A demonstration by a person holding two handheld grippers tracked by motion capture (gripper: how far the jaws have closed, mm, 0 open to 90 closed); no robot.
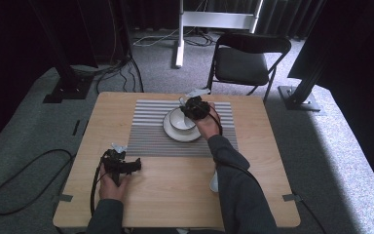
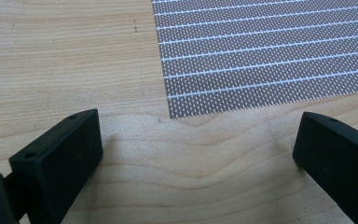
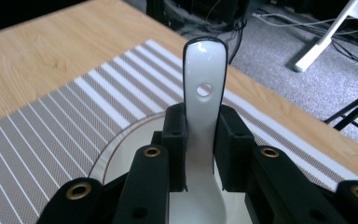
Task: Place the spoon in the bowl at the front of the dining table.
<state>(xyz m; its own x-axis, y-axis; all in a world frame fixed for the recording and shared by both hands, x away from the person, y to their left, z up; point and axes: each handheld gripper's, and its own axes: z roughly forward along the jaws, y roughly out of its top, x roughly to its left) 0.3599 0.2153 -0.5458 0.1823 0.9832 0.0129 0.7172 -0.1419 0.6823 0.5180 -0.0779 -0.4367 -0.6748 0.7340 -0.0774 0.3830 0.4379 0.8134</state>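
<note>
Spoon: a white ceramic spoon (image 3: 204, 88) stood pinched by its handle, over the bowl (image 1: 181, 121) at about 12 o'clock on the table (image 1: 253, 161).
Right gripper (image 3: 200, 140): jaws closed on the spoon's handle.
Bowl: sat on a white plate (image 1: 173, 132), on the striped placemat (image 1: 146, 131).
Left gripper (image 2: 198, 140): jaws spread wide, holding nothing, low at 8 o'clock beside the placemat's corner.
</note>
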